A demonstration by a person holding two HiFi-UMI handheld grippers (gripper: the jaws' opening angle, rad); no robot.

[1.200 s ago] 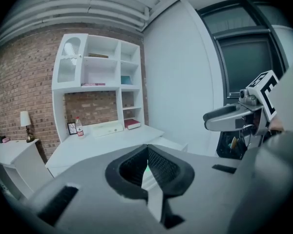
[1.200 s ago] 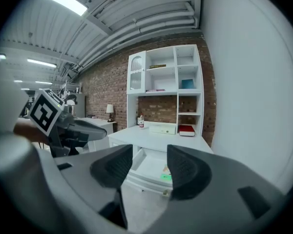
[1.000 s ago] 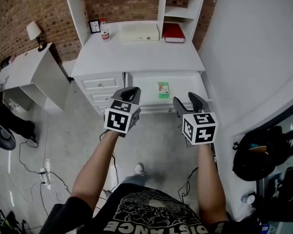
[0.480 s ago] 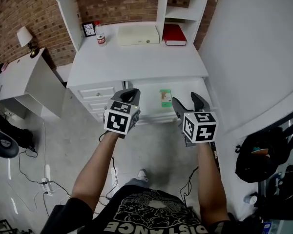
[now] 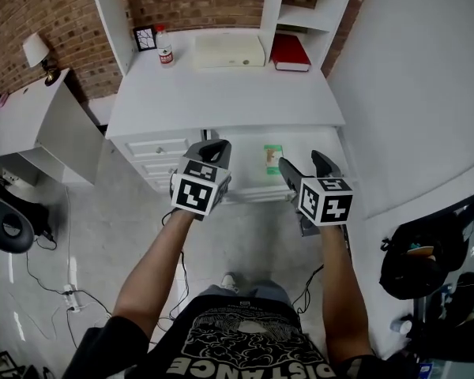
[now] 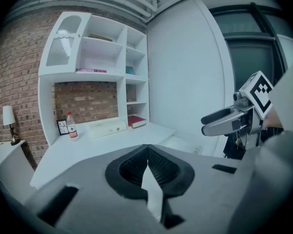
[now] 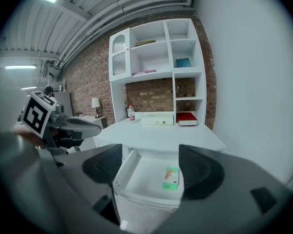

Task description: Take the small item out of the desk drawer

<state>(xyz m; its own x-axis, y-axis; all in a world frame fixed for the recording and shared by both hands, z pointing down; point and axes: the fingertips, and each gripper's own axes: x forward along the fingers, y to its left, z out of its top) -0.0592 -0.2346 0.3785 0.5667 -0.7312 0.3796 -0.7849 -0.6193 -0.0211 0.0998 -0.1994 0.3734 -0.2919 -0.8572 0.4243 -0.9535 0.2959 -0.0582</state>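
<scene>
The right gripper (image 7: 150, 167) hangs in front of the desk, tipped a little downward, its jaws set wide. They have just been opening, and nothing sits between the pads. Through that gap the open drawer (image 7: 139, 175) lies straight ahead and below. The small green and tan box (image 7: 170, 178) rests flat on the drawer's white floor, nearer this gripper's right jaw than its left and well clear of both. In the head view the box sits just beyond the tip of the gripper's left jaw, not touching it.

The left gripper (image 6: 147, 148) has its jaws pressed together, tip to tip, with nothing caught in them. It is held level with the right gripper and to that gripper's left. Its tips reach the drawer's left front corner, beside a stack of shut drawers (image 5: 159, 145).

Beyond both grippers spreads the white desk top (image 5: 221, 97). At its far edge, against the brick wall, stand a small bottle (image 5: 166, 48) with a red label, a flat white case (image 5: 229, 51) and a red book (image 5: 291, 52). The bottle stands ahead of the left gripper and the book ahead of the right. Far off to the left gripper's left, a lamp (image 5: 38, 52) sits on a second white table.
</scene>
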